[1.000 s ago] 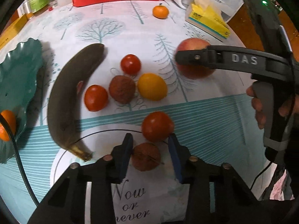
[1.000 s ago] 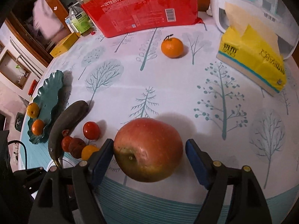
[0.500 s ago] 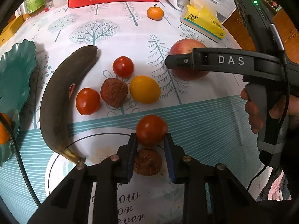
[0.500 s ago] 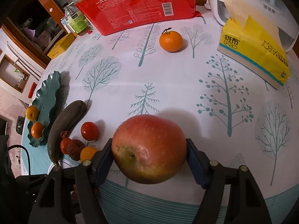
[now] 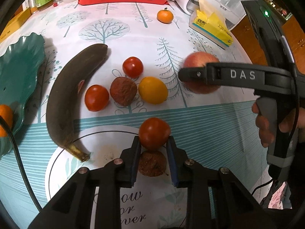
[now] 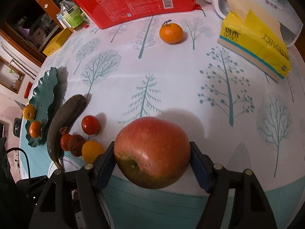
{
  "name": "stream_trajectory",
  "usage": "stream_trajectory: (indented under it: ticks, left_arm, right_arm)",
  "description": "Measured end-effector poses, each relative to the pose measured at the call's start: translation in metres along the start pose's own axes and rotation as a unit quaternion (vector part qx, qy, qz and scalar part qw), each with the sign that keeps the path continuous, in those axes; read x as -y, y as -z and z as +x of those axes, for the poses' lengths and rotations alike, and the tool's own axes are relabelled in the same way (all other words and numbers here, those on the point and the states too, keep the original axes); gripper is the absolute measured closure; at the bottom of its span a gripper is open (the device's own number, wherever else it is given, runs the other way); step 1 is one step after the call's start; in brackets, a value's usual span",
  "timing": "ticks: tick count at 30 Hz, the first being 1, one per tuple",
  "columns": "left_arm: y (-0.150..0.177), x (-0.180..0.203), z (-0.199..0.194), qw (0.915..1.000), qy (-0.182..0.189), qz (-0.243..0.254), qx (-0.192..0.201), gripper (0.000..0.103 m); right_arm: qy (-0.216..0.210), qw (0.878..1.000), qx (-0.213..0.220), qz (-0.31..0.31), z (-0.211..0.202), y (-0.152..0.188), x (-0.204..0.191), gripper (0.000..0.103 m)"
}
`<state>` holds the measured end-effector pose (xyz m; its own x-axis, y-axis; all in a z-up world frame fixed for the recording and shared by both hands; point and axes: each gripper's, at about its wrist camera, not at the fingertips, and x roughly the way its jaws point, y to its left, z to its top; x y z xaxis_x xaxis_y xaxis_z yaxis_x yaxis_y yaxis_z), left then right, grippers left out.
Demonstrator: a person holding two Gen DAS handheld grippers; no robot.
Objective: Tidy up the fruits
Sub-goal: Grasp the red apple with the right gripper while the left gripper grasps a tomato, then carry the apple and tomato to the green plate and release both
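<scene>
Left gripper closed onto wrinkled brown fruit; right gripper clamps smooth round apple.

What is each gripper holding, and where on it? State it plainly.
The left gripper is shut on the shrivelled brown fruit, pinching its two sides. The right gripper is shut on the red apple across its widest part.
</scene>
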<state>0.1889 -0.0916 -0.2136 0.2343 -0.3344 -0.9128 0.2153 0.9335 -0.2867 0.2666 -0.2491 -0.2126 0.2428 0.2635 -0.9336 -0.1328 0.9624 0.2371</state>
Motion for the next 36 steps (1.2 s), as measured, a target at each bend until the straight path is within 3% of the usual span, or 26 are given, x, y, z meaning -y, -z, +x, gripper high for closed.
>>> stream_trajectory:
  ticks: [21,28,36]
  left_arm:
    - [0.039,-0.033,-0.094,0.9945,0.007,-0.046,0.093,0.078]
    - [0.048,-0.057,-0.125,0.9919,0.006,-0.045,0.119,0.078]
    - [0.050,-0.103,-0.155,0.9919,-0.002,-0.033,0.123,0.078]
  right_arm:
    - [0.052,0.991,-0.088,0.082,-0.030,0.060,-0.027,0.030]
    - [0.038,0.991,-0.098,0.087,-0.036,0.081,-0.059,0.030]
    - [0.028,0.990,-0.102,0.097,-0.036,0.095,-0.112,0.030]
